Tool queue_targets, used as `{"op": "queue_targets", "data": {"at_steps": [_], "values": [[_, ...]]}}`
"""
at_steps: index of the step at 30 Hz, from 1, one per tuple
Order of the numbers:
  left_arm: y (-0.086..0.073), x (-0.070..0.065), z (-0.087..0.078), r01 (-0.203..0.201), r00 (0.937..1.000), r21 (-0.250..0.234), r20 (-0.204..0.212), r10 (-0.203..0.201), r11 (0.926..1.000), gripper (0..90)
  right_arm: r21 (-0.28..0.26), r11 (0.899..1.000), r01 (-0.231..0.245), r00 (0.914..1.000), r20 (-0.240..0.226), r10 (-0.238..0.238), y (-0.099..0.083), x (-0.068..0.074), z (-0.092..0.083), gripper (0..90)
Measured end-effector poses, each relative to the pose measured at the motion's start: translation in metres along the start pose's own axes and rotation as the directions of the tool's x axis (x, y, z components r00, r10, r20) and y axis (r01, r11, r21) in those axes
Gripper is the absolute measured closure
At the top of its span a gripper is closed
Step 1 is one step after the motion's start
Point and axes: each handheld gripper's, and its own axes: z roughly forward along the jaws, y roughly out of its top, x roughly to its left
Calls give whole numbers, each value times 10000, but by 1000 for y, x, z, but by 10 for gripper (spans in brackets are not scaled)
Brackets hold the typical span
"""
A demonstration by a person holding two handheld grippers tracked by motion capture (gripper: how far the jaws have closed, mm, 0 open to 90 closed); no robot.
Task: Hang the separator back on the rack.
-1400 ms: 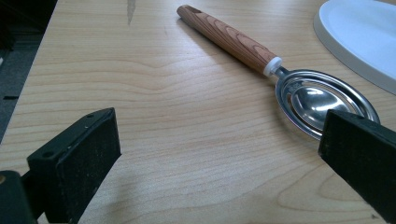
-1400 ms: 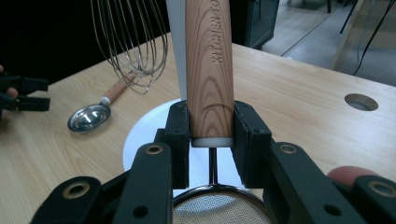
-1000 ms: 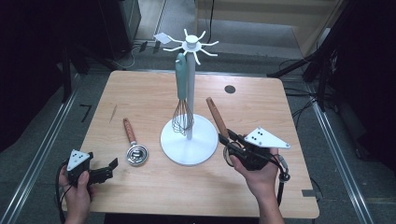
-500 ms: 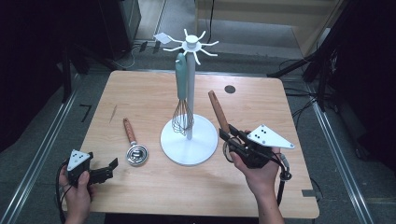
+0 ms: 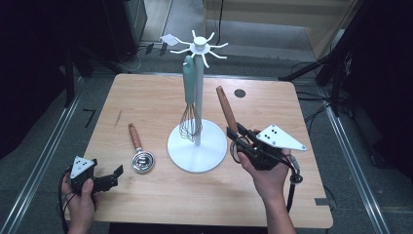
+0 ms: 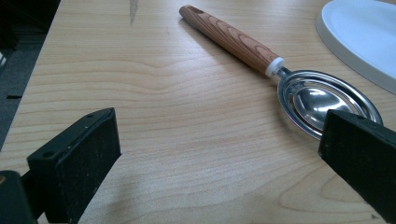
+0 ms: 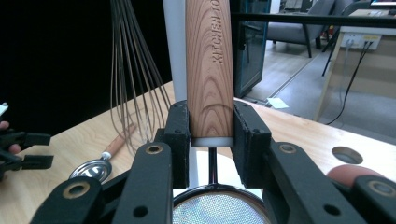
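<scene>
A: What do the fingers of the right gripper (image 7: 210, 135) have hold of?

B: They pinch the wooden handle of a strainer (image 7: 209, 70), one black pad on each side near its white collar. The mesh bowl hangs just below the jaws in the right gripper view. From the high view, the handle (image 5: 225, 109) rises tilted up and away from the right hand (image 5: 265, 173), above the table's right half.

A: And the left gripper (image 5: 109, 176)?

B: Its fingers (image 6: 77, 158) are spread wide with nothing between them but bare table (image 6: 163, 140). It sits low at the near left corner, held in the left hand (image 5: 80, 202).

A: What lies near it?

B: A steel spoon with a wooden handle (image 6: 275, 70) lies flat just ahead of the left jaws, bowl toward them, apart from the pads. Beyond it stands the white rack (image 5: 197, 146), its round base close to the spoon's bowl.

A: Anything on the rack?

B: A whisk with a teal handle (image 5: 190, 97) hangs from one arm at the top, its wires just above the base. The strainer is beside the rack's pole, not hooked on it.
</scene>
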Motion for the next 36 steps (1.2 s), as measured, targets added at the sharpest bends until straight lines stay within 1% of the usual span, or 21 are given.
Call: {"op": "queue_targets", "data": {"at_steps": [4,9,15,16,21,27,32,35,36], "values": [[0,0,0,2,10000,-8,-9,-2,10000,0,-218,9998,24,10000,90,-22,5,0,0,712],[0,0,0,-10,10000,-18,-27,10,10000,0,-588,9982,-72,9998,204,84,11,1,0,713],[0,0,0,4,10000,-15,-27,-4,10000,0,-1009,9949,28,9995,311,4,21,0,-2,713],[0,0,0,3,10000,-16,-27,-4,10000,0,-1034,9946,-27,9996,281,56,22,0,-3,713],[0,0,0,9,10000,-10,-27,-9,10000,0,-1198,9928,90,9993,359,-47,29,1,-3,713],[0,0,0,-8,10000,18,-7,8,10000,0,-1283,9917,75,9994,356,-29,35,3,-3,713],[0,0,0,8,10000,-2,-10,-8,10000,0,-1483,9888,150,9993,374,-96,41,5,-5,713],[0,0,0,-8,10000,7,-28,8,10000,0,-1517,9883,135,9993,362,-81,44,5,-5,713],[0,0,0,8,10000,2,-26,-8,10000,0,-1495,9887,125,9991,423,-62,45,5,-6,713]]}}
